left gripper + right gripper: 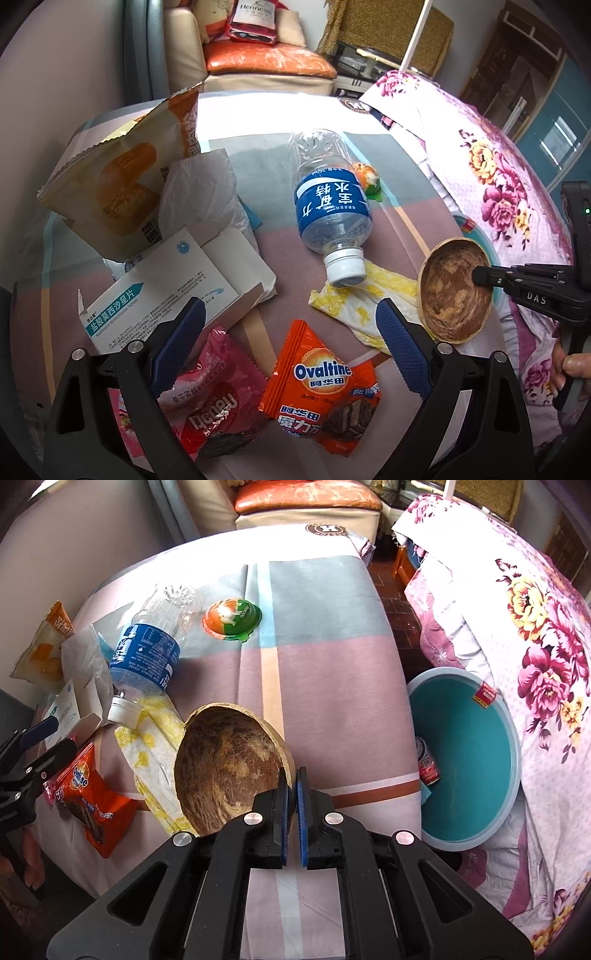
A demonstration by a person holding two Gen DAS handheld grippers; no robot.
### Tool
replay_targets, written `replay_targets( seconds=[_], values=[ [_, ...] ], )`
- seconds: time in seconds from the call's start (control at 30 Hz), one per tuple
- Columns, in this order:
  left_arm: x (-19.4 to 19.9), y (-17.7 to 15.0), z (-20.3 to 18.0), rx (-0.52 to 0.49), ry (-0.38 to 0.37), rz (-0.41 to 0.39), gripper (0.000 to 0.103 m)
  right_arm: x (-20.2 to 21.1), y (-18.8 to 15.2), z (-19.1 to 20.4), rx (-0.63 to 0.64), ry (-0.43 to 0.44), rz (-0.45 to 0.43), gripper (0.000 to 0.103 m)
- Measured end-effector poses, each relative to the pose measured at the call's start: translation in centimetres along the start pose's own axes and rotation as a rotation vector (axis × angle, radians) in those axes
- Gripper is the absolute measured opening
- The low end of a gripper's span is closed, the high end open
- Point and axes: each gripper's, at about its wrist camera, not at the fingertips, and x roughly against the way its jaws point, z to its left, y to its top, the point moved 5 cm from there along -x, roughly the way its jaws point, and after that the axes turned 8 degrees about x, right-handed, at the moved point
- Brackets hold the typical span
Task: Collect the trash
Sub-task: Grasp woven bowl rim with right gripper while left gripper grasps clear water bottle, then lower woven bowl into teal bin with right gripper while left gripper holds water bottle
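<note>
Right wrist view: the right gripper point(292, 775) is clamped on the rim of a coconut shell point(225, 768), its blue pads pressed together with the shell's edge between them. The shell tilts, its brown hollow facing the camera, above the pink and grey cloth point(325, 672) of the table. Beside the table's right edge stands a teal bin point(476, 786), with a red can point(427, 762) inside it. Left of the shell lie a yellow-printed tissue point(155, 746), a bottle point(147, 653) with a blue label on its side, and a small orange and green cup point(232, 620) further back.

Left wrist view: the left gripper point(290, 325) has its jaws wide apart with nothing between the pads, above an orange Ovaltine wrapper point(317, 395) and a pink wrapper point(214, 398). A white medicine box point(173, 284) and a torn snack bag point(122, 173) lie to the left. A floral quilt point(498, 173) covers the right side.
</note>
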Motion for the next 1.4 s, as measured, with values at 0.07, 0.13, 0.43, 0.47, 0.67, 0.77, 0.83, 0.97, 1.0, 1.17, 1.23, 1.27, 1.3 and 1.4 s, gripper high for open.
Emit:
replay_targets(
  seconds=[0.07, 0.13, 0.43, 0.47, 0.67, 0.77, 0.83, 0.97, 1.0, 1.17, 1.23, 1.27, 1.3, 1.4],
  values=[
    [-0.3, 0.3, -0.6, -0.011, 0.000, 0.002, 0.094, -0.7, 0.0, -0.3, -0.014, 0.020, 0.015, 0.008],
    [-0.5, 0.6, -1.2, -0.023, 0.001, 0.003, 0.094, -1.0, -0.4, -0.4, -0.025, 0.037, 0.025, 0.015],
    [-2.5, 3.1, -3.3, -0.035, 0.006, 0.016, 0.093, -3.0, 0.2, -1.3, -0.070, 0.075, 0.024, 0.008],
    [-2.9, 3.6, -3.5, -0.030, 0.003, 0.020, 0.093, -2.9, 0.5, -1.3, -0.063, 0.077, 0.018, 0.008],
    [-4.9, 5.8, -4.6, -0.024, 0.020, 0.038, 0.093, -1.6, 3.0, -2.1, -0.053, 0.063, -0.047, 0.005],
    [-6.0, 6.4, -5.1, -0.036, 0.046, 0.047, 0.093, -1.5, 4.0, -2.8, -0.049, 0.043, -0.065, 0.005],
    [-6.8, 6.9, -5.2, -0.038, 0.064, 0.054, 0.093, -1.4, 4.6, -3.1, -0.047, 0.036, -0.072, 0.005],
    [-8.3, 7.5, -5.1, -0.031, 0.085, 0.070, 0.088, -1.3, 5.4, -3.9, -0.037, 0.010, -0.087, 0.005],
    [-8.7, 7.6, -5.2, -0.032, 0.087, 0.078, 0.084, -1.4, 5.5, -4.1, -0.038, 0.009, -0.086, 0.005],
    [-10.4, 7.6, -5.4, -0.043, 0.120, 0.104, 0.069, -1.8, 5.5, -5.3, -0.053, 0.005, -0.075, 0.005],
    [-10.6, 7.7, -5.3, -0.036, 0.119, 0.101, 0.066, -1.8, 5.6, -5.7, -0.063, 0.002, -0.077, 0.005],
    [-10.6, 7.7, -5.3, -0.040, 0.129, 0.097, 0.065, -1.7, 5.6, -5.9, -0.065, -0.003, -0.080, 0.005],
    [-10.5, 7.6, -5.4, -0.050, 0.145, 0.089, 0.065, -1.7, 5.7, -6.0, -0.064, -0.007, -0.082, 0.005],
    [-10.2, 7.1, -5.6, -0.070, 0.168, 0.076, 0.065, -1.5, 5.6, -5.9, -0.054, -0.013, -0.085, 0.005]
  ],
)
